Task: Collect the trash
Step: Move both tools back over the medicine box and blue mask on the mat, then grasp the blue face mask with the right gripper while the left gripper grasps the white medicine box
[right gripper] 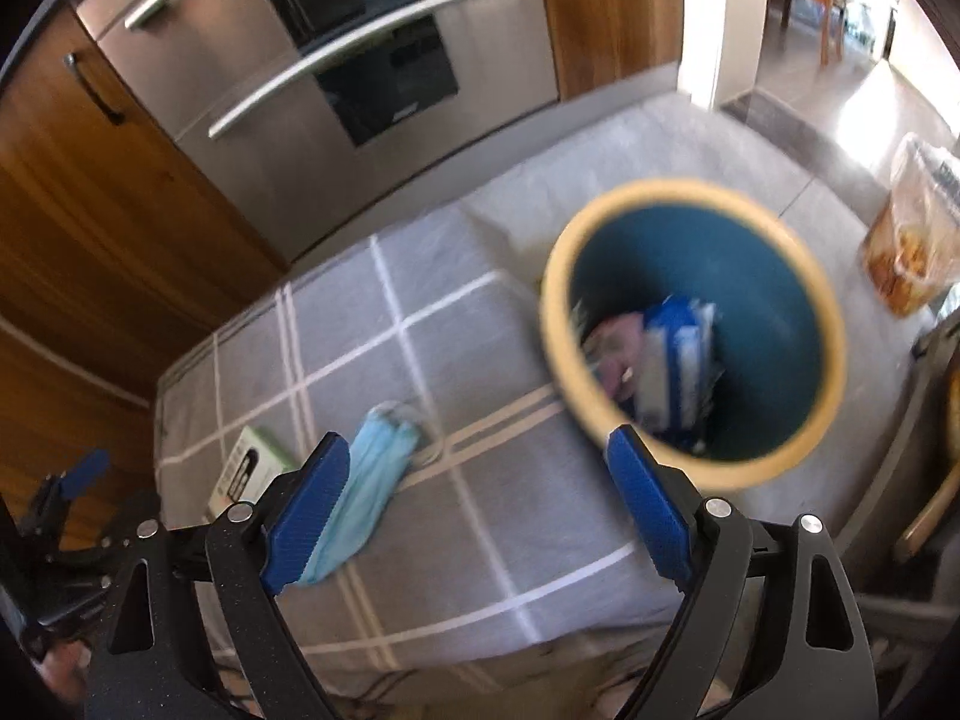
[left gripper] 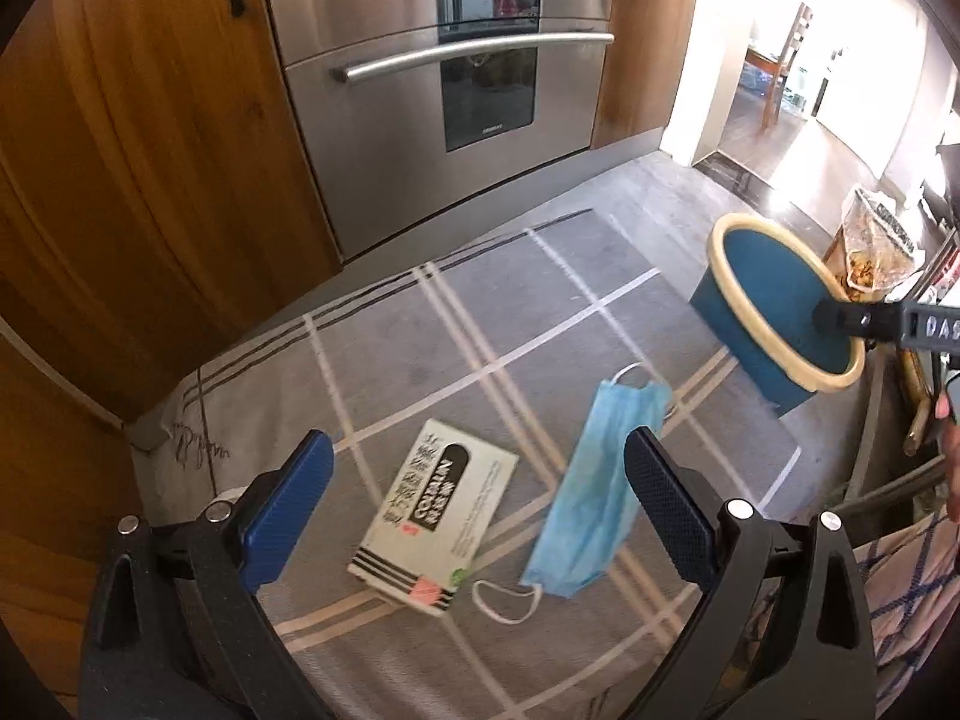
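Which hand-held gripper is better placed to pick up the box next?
Left. The left hand-held gripper is open with the box between its fingers; the right one sits nearer the bin.

The oven front [left gripper: 384, 138] is brushed metal with a soft sheen, its bar handle [left gripper: 474, 54] smooth and shinier, its window dark glossy glass. The cabinets [left gripper: 132, 138] beside it are warm wood with visible grain, semi-matt. A woven grey cloth [left gripper: 456, 312] with pale stripes covers the tabletop, matt. The face mask [left gripper: 594, 492] is thin pleated blue fabric. The small box [left gripper: 432, 516] is printed cardboard. The bin [right gripper: 696, 324] looks smooth plastic. The fingers [left gripper: 672, 510] carry ribbed matt blue pads on black plastic.
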Available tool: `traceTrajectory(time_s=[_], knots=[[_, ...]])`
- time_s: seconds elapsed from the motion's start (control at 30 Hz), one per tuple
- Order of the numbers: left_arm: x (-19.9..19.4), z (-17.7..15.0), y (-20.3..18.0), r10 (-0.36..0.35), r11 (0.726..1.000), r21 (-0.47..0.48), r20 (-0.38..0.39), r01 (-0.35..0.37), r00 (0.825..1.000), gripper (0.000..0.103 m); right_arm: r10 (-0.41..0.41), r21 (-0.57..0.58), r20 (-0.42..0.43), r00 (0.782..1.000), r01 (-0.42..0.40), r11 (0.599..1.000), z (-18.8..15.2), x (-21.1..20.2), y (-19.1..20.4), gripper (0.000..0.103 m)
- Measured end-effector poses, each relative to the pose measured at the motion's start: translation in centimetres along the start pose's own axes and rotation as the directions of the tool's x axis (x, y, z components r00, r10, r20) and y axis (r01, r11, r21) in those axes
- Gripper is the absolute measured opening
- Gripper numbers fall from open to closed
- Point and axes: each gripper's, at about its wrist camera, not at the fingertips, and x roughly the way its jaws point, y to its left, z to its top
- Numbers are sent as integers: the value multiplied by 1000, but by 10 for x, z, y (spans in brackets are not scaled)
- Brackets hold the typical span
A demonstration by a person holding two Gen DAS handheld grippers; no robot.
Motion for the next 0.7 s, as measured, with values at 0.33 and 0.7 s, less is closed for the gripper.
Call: traceTrajectory(time_s=[0.33,0.7], knots=[[25,-34,22,12,998,62,-67,-7,998,96,-88,-89,-73,993,82,993,-10,50,51,88],[64,-46,36,-23,1000,9,-133,25,991,96,-112,-60,-148,983,104,993,-8,93,70,88]])
